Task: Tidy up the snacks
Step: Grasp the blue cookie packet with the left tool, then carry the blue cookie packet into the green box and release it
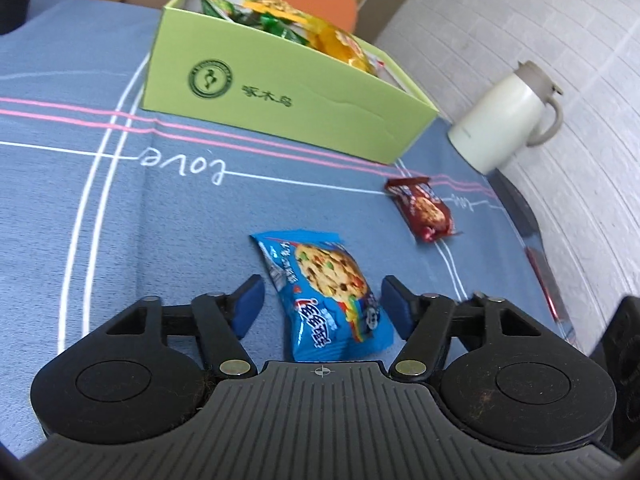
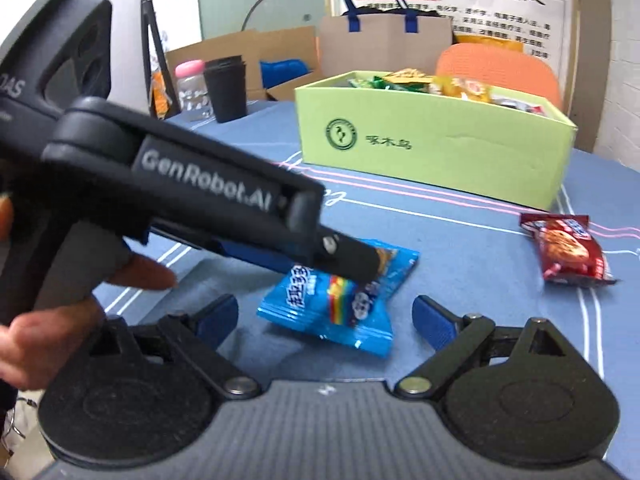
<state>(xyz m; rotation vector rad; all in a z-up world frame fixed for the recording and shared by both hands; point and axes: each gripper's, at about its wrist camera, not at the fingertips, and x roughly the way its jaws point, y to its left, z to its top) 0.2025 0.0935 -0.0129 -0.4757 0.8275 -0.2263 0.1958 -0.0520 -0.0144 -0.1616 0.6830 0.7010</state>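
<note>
The left hand-held gripper [image 1: 323, 308], at the bottom centre of its own view, stands spread with the blue cookie packet [image 1: 325, 294] lying between its blue pads [image 1: 251, 305], neither pad pressing on it. The right hand-held gripper [image 2: 325, 322] is also spread and holds nothing; the packet's lower end sits between its fingers in the lower middle of that view.

To do the pick well, I would centre the left pads across the packet's narrow width, close on the puffed middle rather than a crimped end, and keep the right one clear.

The packet lies flat on the blue-clothed desk [image 1: 120, 208], its long axis running from upper left to lower right in the left view. The green box [image 1: 280, 108], already holding snacks, stands in the upper middle; a red packet [image 1: 425, 209] lies at centre right.
</note>
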